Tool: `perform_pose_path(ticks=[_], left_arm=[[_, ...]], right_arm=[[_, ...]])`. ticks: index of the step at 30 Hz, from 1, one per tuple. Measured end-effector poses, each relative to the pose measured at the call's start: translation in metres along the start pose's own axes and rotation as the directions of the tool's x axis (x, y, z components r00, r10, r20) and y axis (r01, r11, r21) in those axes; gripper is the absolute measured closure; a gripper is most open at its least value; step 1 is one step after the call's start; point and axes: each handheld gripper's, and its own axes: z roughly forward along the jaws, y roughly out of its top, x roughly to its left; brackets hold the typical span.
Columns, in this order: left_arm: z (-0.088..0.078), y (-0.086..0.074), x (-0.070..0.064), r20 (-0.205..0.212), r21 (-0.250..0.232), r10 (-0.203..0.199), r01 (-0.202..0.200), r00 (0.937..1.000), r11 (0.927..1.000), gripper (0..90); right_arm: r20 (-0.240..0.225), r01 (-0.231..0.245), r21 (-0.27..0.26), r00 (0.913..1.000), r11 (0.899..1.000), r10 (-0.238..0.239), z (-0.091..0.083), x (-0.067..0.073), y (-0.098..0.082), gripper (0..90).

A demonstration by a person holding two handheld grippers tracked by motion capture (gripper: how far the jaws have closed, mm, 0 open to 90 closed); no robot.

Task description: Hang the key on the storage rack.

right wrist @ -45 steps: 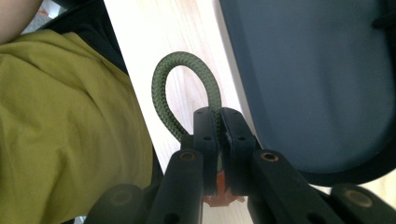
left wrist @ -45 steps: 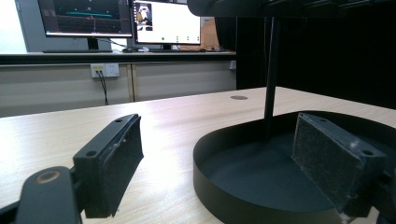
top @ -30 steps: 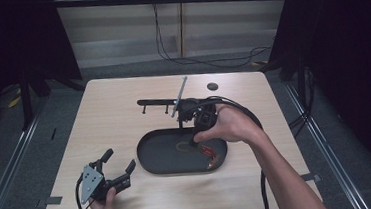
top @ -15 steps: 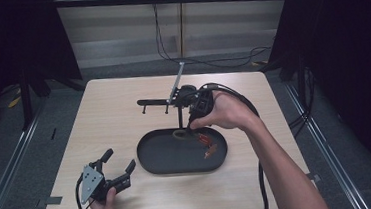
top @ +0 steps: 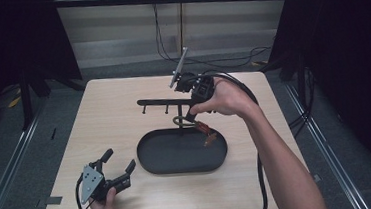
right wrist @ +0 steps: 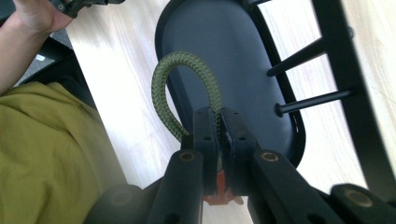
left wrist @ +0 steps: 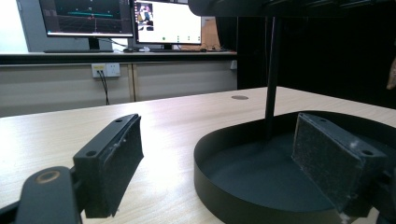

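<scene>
From above, my right tool (top: 190,115) pinches an olive rope loop (top: 179,120) over the far rim of the black oval tray (top: 150,162), its orange ends (top: 205,133) trailing toward me. My left tool (top: 119,169) rests spread on the pale wooden worktop (top: 114,120).

Left gripper view: rough black pads (left wrist: 112,163) apart, tray wall smooth and matte.

Right gripper view: braided loop (right wrist: 180,86) arches away from my clamped tool, beside the rack's pegs (right wrist: 310,100).

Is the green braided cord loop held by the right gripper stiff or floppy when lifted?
Probably semi-stiff: the green cord loop keeps an open arch beyond the right gripper. Its braided weave likely resists slipping. The orange end hangs below, so it probably swings.
</scene>
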Motion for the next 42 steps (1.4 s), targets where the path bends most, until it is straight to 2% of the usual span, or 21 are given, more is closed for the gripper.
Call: perform_pose_path(ticks=[5, 8, 12, 24, 32, 42], left_arm=[[0.000, 0.000, 0.000, -0.001, 0.003, 0.000, 0.000, 1.0000, 1.0000, 15.9], [0.000, 0.000, 0.000, -0.001, -0.001, -0.001, 0.001, 1.0000, 1.0000, 15.8], [0.000, 0.000, 0.000, -0.002, -0.003, -0.002, 0.002, 1.0000, 1.0000, 15.8], [0.000, 0.000, 0.000, -0.002, -0.001, -0.003, 0.003, 1.0000, 1.0000, 15.8], [0.000, 0.000, -0.001, -0.003, -0.009, -0.006, 0.006, 1.0000, 0.9999, 15.8], [0.000, 0.000, 0.000, -0.001, -0.008, -0.006, 0.006, 1.0000, 0.9999, 15.8]], right_arm=[[0.006, -0.009, -0.015, 0.9999, 1.000, 0.009, -0.003, -0.007, 0.005, 85.5], [0.018, -0.033, -0.030, 0.9993, 0.999, 0.034, -0.009, -0.013, 0.007, 85.5], [0.025, -0.043, -0.020, 0.9987, 0.999, 0.044, -0.012, -0.018, 0.006, 85.5], [0.075, -0.096, -0.015, 0.9924, 0.995, 0.097, -0.001, -0.031, 0.006, 85.4], [0.076, -0.102, -0.030, 0.9916, 0.994, 0.104, 0.004, -0.036, 0.006, 85.2], [0.048, -0.106, -0.038, 0.9930, 0.994, 0.108, 0.007, -0.039, 0.003, 82.6]])
